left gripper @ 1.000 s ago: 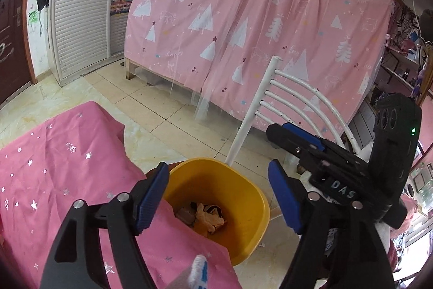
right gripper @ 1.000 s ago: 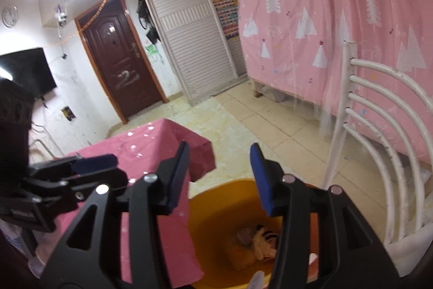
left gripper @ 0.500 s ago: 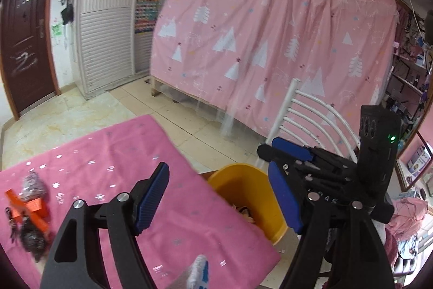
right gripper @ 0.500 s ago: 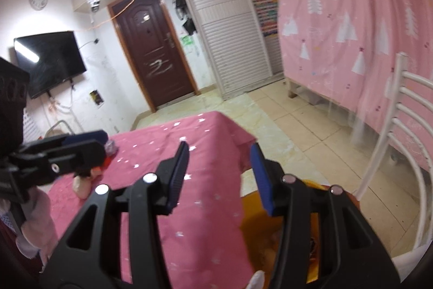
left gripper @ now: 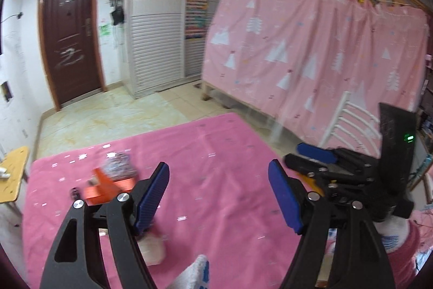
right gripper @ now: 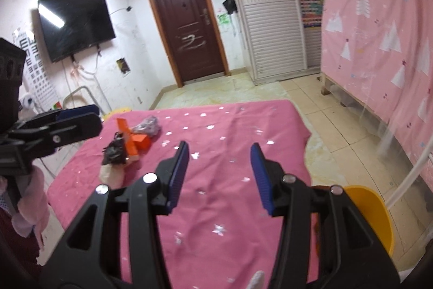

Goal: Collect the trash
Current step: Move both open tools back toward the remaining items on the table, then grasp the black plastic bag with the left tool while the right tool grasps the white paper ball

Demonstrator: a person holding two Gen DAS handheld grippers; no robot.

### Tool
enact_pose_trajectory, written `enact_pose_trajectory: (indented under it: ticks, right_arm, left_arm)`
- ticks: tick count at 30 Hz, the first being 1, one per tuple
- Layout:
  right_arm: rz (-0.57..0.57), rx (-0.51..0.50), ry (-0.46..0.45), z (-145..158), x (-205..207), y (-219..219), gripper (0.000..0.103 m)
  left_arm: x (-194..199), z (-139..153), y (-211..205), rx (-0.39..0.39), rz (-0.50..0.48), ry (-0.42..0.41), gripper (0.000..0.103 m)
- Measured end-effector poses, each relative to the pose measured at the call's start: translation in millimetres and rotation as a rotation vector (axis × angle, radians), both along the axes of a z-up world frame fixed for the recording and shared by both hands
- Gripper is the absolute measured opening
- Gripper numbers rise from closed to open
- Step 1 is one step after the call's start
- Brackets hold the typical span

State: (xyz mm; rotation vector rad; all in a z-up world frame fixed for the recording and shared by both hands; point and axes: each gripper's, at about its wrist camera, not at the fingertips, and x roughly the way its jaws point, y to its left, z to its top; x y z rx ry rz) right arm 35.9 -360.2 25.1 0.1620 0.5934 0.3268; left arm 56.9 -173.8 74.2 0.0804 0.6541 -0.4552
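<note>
Both hands head for the next pickup: left gripper point(left gripper: 219, 197) jaws wide, right gripper point(right gripper: 217, 178) jaws narrower, both empty. Next, reach the orange scrap point(right gripper: 134, 140) mid-left on the desk point(right gripper: 243, 132).

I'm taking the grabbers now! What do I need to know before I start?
Left gripper: open, empty, above the pink table.
Right gripper: open, empty, also above the table.
Trash on the table's far left side: orange carton, crinkly grey wrapper, black crumpled piece, pale wad.
Yellow bin: on the floor by the table's right edge; its inside is hidden.
Left: pick up each piece and drop it in the bin.
</note>
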Motion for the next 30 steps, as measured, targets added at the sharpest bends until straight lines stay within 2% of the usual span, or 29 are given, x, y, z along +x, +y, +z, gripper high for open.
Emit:
enact_pose_trajectory:
  ticks: [1, 3, 4, 9, 17, 19, 21, 24, 27, 30]
  right_arm:
    - [0.009, -0.007, 0.001, 1, 1, 6, 0.046]
    - [0.029, -0.026, 0.003, 3, 3, 23, 0.058]
    - [0.036, -0.034, 0.003, 4, 3, 28, 0.059]
    - [0.085, -0.077, 0.021, 3, 8, 60, 0.059]
    - [0.127, -0.116, 0.054, -5, 14, 88, 0.06]
    - [0.134, -0.124, 0.062, -5, 17, 93, 0.063]
    - [0.147, -0.129, 0.071, -7, 18, 98, 0.065]
    - [0.178, -0.137, 0.086, -11, 19, 108, 0.065]
    - [0.219, -0.13, 0.104, -15, 21, 122, 0.069]
    - [0.277, -0.14, 0.124, -21, 20, 142, 0.072]
  left_arm:
    - [2, -2, 10, 0.009, 0.022, 0.001, 0.068]
    - [7, -8, 29, 0.017, 0.055, 0.014, 0.068]
    - [10, -11, 36, 0.021, 0.067, 0.022, 0.068]
    - [26, -32, 70, 0.034, 0.107, 0.081, 0.068]
    - [44, -65, 78, 0.058, 0.109, 0.146, 0.068]
    - [46, -71, 81, 0.055, 0.117, 0.152, 0.054]
    - [50, -76, 83, 0.043, 0.119, 0.175, 0.037]
    - [52, -80, 85, 0.029, 0.108, 0.186, 0.021]
    - [50, -80, 94, 0.013, 0.105, 0.183, 0.015]
    - [48, -76, 106, -0.019, 0.111, 0.182, 0.014]
